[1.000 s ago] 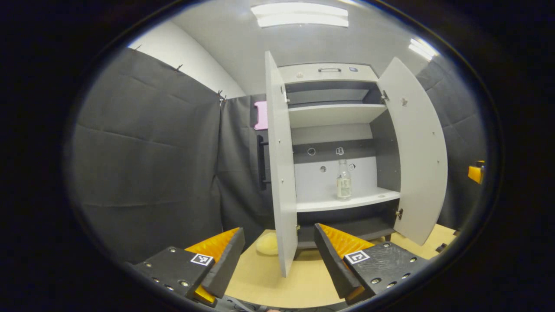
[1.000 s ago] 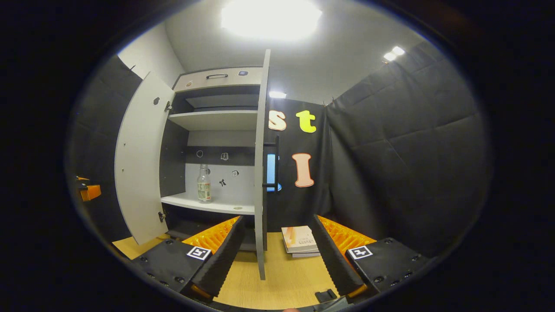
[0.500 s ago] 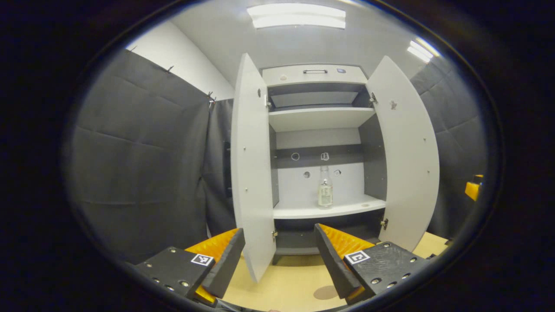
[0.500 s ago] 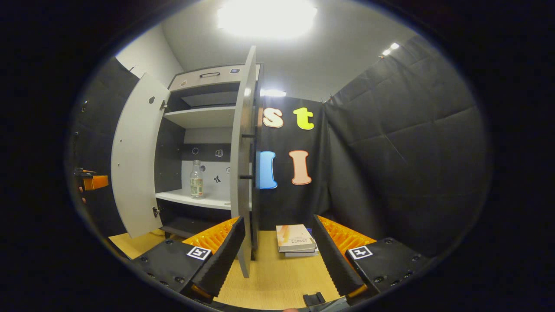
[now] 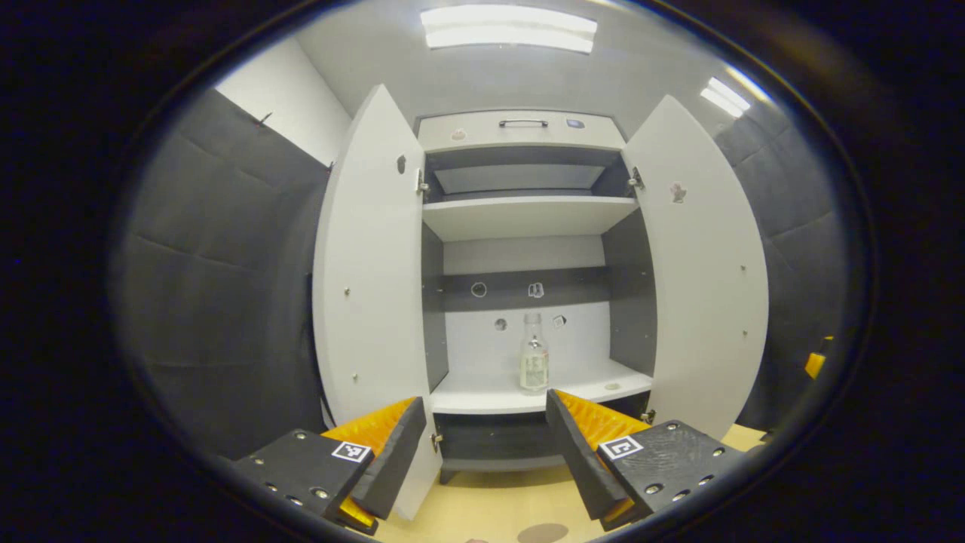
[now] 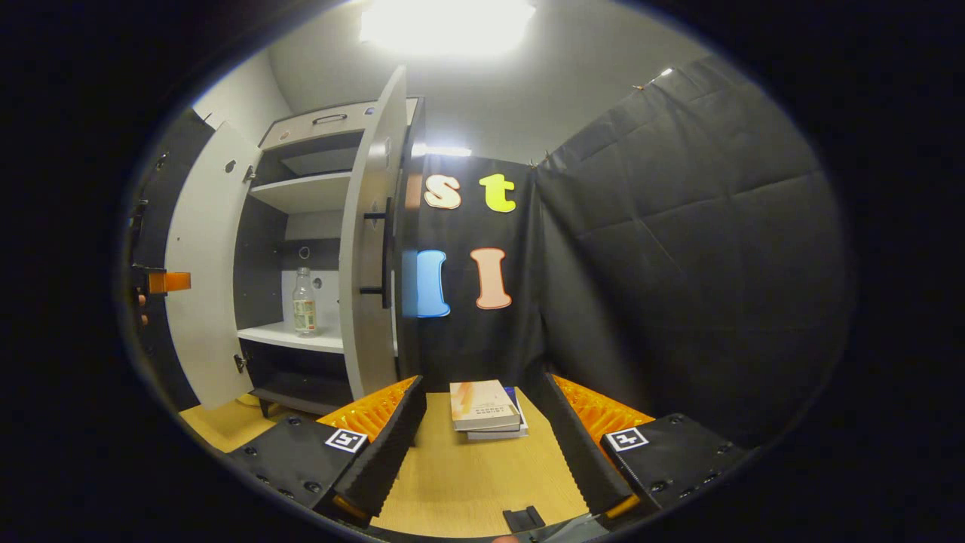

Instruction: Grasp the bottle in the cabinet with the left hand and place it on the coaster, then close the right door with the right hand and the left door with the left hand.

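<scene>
Left gripper (image 5: 482, 445) faced the cabinet (image 5: 520, 132) head-on, fingers spread wide, nothing between them. Both fingers were well short of the cabinet, above the surface (image 5: 497, 505).

Bottle (image 5: 534, 366) stood upright on the cabinet's lower shelf (image 5: 482, 400), about mid-width of the cabinet, near the shelf's front edge. It was clear with a pale label and touched neither gripper.

Both cabinet doors were open. Left door (image 5: 369, 302) swung out on the cabinet's left, right door (image 5: 709, 286) on its right, each inner face turned toward the left gripper view. The upper shelf (image 5: 528, 215) looked bare.

Coaster (image 5: 543, 533): a dark round patch on the surface in front of the cabinet, partly cut off at the lower edge of the left gripper view; identification not certain.

Right gripper (image 6: 486, 445) was off to the cabinet's right, aimed past the right door at the booth wall. Fingers spread wide, empty. In the right gripper view the right door showed nearly edge-on with its black handle (image 6: 381, 253) facing away from the cabinet interior. A stack of 2 books (image 6: 486, 407) lay on the surface to the right of the cabinet, seen between the right fingers but beyond them.

An orange part of the other gripper (image 6: 167, 281) showed beyond the cabinet's left door in the right gripper view.
</scene>
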Tool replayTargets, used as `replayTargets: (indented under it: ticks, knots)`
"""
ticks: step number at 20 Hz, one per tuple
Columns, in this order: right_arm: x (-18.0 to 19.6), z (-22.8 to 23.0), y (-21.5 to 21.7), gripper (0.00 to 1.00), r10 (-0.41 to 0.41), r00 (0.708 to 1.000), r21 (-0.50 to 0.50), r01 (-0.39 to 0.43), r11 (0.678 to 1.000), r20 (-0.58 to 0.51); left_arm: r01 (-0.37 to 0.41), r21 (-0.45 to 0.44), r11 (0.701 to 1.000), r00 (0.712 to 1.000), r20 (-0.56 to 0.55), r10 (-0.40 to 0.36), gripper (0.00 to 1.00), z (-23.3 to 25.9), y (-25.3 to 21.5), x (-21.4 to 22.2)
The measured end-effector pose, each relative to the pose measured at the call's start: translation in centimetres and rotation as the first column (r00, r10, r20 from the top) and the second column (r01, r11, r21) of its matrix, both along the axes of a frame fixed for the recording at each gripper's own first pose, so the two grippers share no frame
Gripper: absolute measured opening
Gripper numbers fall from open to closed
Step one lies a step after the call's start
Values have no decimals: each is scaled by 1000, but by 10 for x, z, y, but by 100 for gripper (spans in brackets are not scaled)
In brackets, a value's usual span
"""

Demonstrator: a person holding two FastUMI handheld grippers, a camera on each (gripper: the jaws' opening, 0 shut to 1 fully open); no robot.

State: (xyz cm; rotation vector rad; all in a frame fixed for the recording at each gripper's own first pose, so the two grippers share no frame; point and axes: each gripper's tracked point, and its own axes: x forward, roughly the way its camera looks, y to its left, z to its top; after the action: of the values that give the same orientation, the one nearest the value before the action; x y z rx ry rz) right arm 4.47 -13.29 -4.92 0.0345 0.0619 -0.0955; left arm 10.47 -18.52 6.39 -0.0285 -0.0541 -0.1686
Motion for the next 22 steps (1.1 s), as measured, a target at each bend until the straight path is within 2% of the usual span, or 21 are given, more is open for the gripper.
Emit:
replayTargets:
  ticks: [2,4,5,11,15,16,18,19,21,22]
  knots:
    - [5,2,-6,99,-34,999,-4,34,999,1,27,-13,1000,1000,2,-27,93,3,-12,26]
    - [13,1,-10,99,-62,998,-20,62,998,-1,48,-23,999,999,0,-48,96,3,-22,51]
    - [18,2,-15,99,-80,997,-27,80,996,-2,59,-26,998,998,2,-59,94,4,-28,63]
    - [36,-2,-24,99,-155,988,-35,154,987,-9,126,-39,991,992,-13,-126,94,2,-61,130]
    - [44,-6,-30,99,-201,979,-37,201,979,-16,153,-43,987,988,-20,-154,94,2,-77,170]
    - [44,-6,-31,99,-214,977,-38,213,976,-17,158,-40,987,987,-18,-159,96,2,-81,177]
    - [47,-8,-35,99,-238,971,-41,237,971,-21,167,-36,985,986,-9,-168,94,5,-87,198]
    - [47,-9,-37,99,-251,968,-42,250,967,-22,173,-36,984,985,-4,-174,96,7,-90,207]
    - [48,-11,-39,99,-274,961,-41,273,961,-28,187,-43,981,982,0,-187,93,8,-97,225]
    - [47,-12,-40,99,-285,958,-40,284,958,-31,193,-47,980,981,1,-193,96,8,-100,234]
